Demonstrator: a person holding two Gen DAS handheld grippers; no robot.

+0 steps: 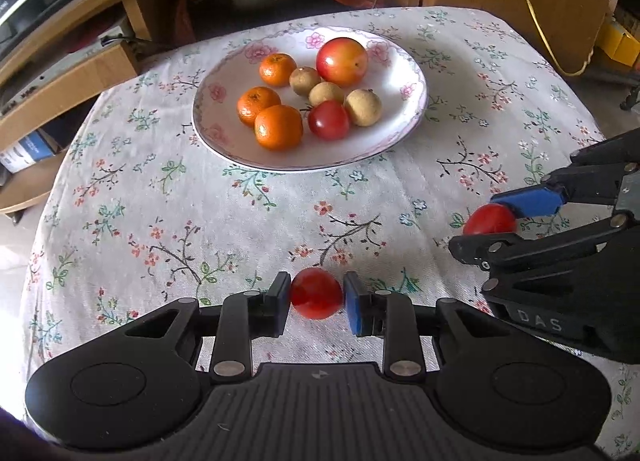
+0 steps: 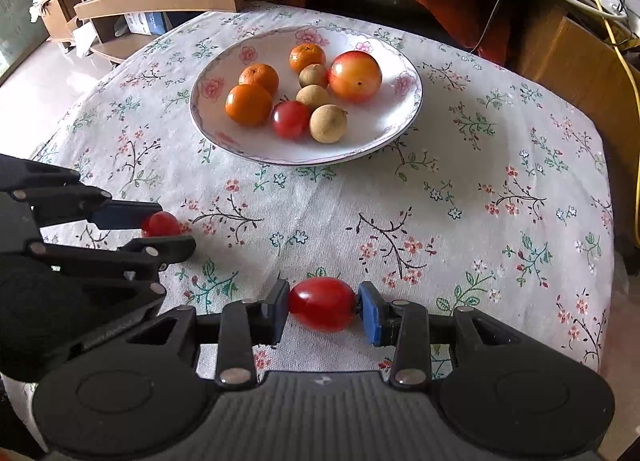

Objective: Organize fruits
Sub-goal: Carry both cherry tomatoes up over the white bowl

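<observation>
My left gripper [image 1: 316, 298] is shut on a small round red tomato [image 1: 316, 289], low over the flowered tablecloth. In the right wrist view, the right gripper [image 2: 322, 306] pinches an oblong red tomato [image 2: 322, 299] end to end between its blue pads. The two grippers stand side by side: the right gripper [image 1: 482, 223] shows with its tomato [image 1: 490, 218] at the left view's right edge, and the left gripper [image 2: 170, 226] with its tomato [image 2: 160, 224] at the right view's left edge. Beyond them a white flowered plate [image 1: 224, 141] [image 2: 360, 153] holds oranges, longans, a tomato and a bigger red-yellow fruit.
The flowered cloth [image 1: 160, 201] covers a small table whose edges fall away on both sides. Wooden shelves [image 2: 160, 1] and a dark desk recess stand behind it. A yellow cable [image 1: 532, 13] hangs at the back right, next to a wooden board.
</observation>
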